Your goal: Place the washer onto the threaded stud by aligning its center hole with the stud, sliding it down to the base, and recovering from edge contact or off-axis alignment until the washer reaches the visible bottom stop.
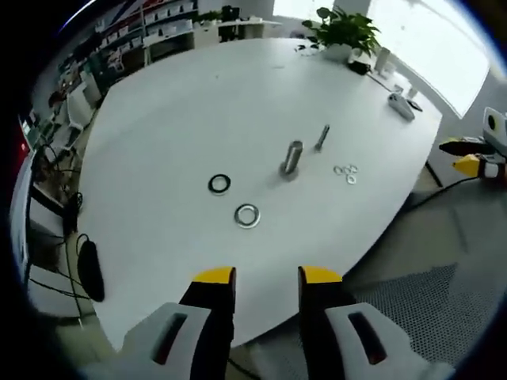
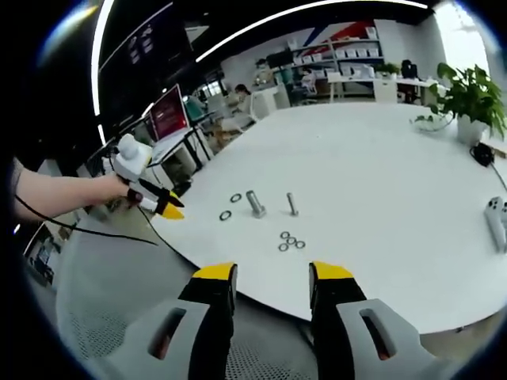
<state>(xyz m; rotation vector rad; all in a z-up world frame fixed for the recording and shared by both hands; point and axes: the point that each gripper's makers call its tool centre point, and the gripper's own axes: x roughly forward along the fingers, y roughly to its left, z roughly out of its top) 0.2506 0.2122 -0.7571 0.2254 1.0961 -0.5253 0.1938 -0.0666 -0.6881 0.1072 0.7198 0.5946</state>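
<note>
On the white table (image 1: pixel 198 103) a thick upright metal stud (image 1: pixel 291 158) stands, with a thinner bolt (image 1: pixel 322 137) just beyond it. A silver washer (image 1: pixel 246 214) and a darker washer (image 1: pixel 219 184) lie flat on the near side of the stud. My left gripper (image 1: pixel 267 277) is open and empty, off the table's near edge. My right gripper (image 2: pixel 273 273) is also open and empty, short of the table edge. From there I see the stud (image 2: pixel 256 203), the two washers (image 2: pixel 236 198) (image 2: pixel 226 215) and the left gripper (image 2: pixel 162 204) held in a hand.
A cluster of small washers (image 1: pixel 346 172) lies to the right of the stud. A potted plant (image 1: pixel 342 32) and a white controller (image 1: pixel 400 104) sit at the far edge. Chairs, desks and shelves stand around the table. A black cable (image 2: pixel 95 229) trails from the left gripper.
</note>
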